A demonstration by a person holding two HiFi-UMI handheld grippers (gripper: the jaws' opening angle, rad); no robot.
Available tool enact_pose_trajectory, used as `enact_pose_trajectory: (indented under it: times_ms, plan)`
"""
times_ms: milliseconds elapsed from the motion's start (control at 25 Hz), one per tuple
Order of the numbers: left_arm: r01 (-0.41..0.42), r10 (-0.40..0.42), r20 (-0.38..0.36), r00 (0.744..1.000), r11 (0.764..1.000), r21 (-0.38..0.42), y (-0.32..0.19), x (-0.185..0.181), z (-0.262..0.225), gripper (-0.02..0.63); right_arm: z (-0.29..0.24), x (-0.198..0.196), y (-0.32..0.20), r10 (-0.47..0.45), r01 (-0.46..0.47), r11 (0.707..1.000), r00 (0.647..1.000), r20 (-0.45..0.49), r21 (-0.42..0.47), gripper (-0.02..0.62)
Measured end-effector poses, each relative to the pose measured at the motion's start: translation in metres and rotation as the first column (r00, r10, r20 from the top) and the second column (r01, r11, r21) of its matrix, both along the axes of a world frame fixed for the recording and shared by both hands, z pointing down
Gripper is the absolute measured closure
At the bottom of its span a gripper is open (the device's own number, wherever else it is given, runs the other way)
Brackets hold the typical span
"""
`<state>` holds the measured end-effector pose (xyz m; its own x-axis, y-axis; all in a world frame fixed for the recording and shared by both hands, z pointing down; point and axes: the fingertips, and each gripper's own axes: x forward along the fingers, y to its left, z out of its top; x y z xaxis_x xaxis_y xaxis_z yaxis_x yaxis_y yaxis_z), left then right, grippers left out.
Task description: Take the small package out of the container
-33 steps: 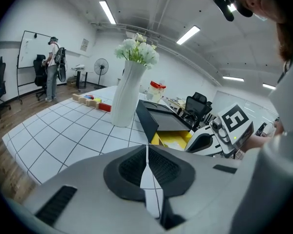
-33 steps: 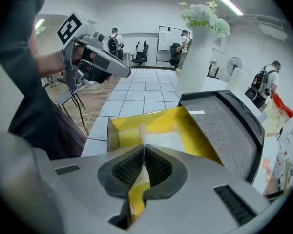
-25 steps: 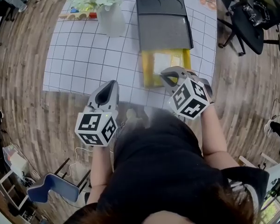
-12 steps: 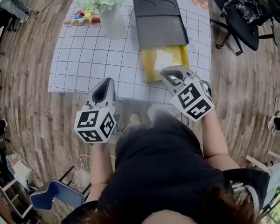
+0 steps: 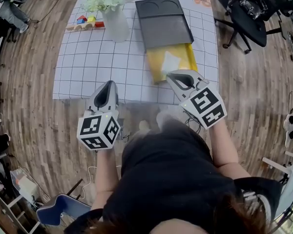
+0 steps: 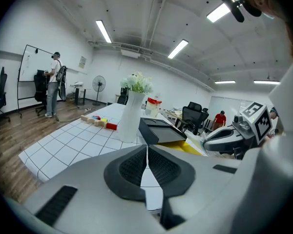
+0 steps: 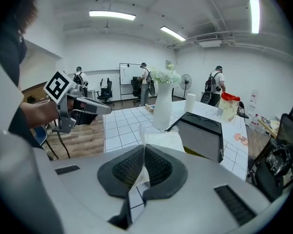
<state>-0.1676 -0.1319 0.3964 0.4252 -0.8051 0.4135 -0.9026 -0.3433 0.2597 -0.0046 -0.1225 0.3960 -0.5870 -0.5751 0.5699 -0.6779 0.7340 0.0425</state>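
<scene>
A dark grey lidded container [image 5: 163,23] lies on the white gridded table mat [image 5: 93,62], with a yellow bag [image 5: 185,57] sticking out of its near end. My right gripper [image 5: 178,77] is shut on a thin edge of the small white package [image 5: 170,62], which rises crumpled above the yellow bag. In the right gripper view the package [image 7: 161,141] runs up from between the closed pads of the right gripper [image 7: 144,147], with the container [image 7: 201,135] behind it. My left gripper [image 5: 109,86] hovers at the mat's front edge, and in its own view the left gripper [image 6: 147,147] is shut with nothing in it.
A white vase of flowers [image 5: 115,21] stands left of the container, with coloured blocks [image 5: 88,22] beyond it. An office chair [image 5: 249,13] stands right of the table. Several people [image 7: 216,84] stand far back in the room. Wooden floor surrounds the table.
The white package has changed from lying flat on the yellow bag to standing up crumpled in the right gripper's hold. The left gripper has barely moved.
</scene>
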Motion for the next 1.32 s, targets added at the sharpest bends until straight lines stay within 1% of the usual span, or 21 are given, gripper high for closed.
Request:
enact_pose_trajectory:
  times_ms: [400,600,840,1320]
  plan:
    - [-0.002,0.002,-0.001,1.0,1.0,0.018,0.005,-0.005,-0.008,0.578,-0.007,0.004,0.001,0.098,-0.097,0.995,0.992,0.078,-0.012,0.575]
    - [-0.006,0.006,-0.005,1.0,1.0,0.013,0.006,-0.004,-0.005,0.578,-0.01,0.002,0.003,0.103,-0.101,0.995,0.988,0.115,-0.025,0.575]
    - [-0.024,0.024,0.001,1.0,1.0,0.016,0.003,0.002,-0.005,0.577,-0.006,0.005,0.004,0.117,-0.114,0.993,0.987,0.111,-0.037,0.575]
    - [-0.024,0.024,-0.006,1.0,1.0,0.013,-0.005,0.006,-0.006,0.578,-0.006,0.006,-0.001,0.119,-0.112,0.992,0.985,0.127,-0.059,0.575]
